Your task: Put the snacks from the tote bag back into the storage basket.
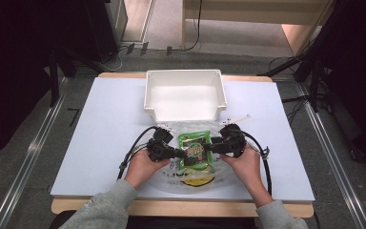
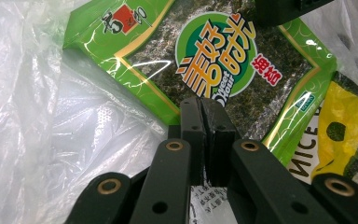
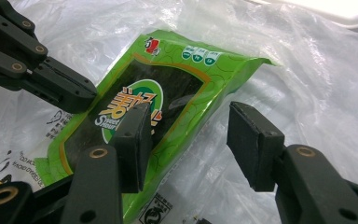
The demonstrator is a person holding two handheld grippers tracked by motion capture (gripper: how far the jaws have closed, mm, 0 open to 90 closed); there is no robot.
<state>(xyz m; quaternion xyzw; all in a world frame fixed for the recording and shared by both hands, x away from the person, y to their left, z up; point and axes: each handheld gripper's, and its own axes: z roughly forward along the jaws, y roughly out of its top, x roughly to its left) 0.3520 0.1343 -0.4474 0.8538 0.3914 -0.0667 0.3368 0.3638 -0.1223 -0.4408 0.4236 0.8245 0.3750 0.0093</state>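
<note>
While both hands rest near the near edge, the white table [image 1: 100, 143] carries, from largest down, an empty white bin [image 1: 185, 95] at the far middle, a crumpled clear plastic bag [image 1: 171, 167] near the person, and a green seaweed packet [image 1: 194, 150] lying on that bag between the two tools.

The left gripper [image 1: 176, 152] has its jaws pressed together at the packet's left edge; whether they pinch the packet or only the bag film I cannot tell. The right gripper [image 3: 186, 144] stands wide open around the packet's right side, one pad over the printed face, the other clear over the bag, nothing clamped.

Risks, as I judge them: if the left grip is only on thin film, a pull would drag the bag and let the packet slide off. The right jaws, closing as they stand, could catch bag plastic with the packet or crush the brittle sheets inside.

Readable print: "Sweet Hour" under large orange Chinese characters in a round green badge, and a red seal mark at one corner. A yellow packet [image 2: 340, 130] beside it shows "NICE".
</note>
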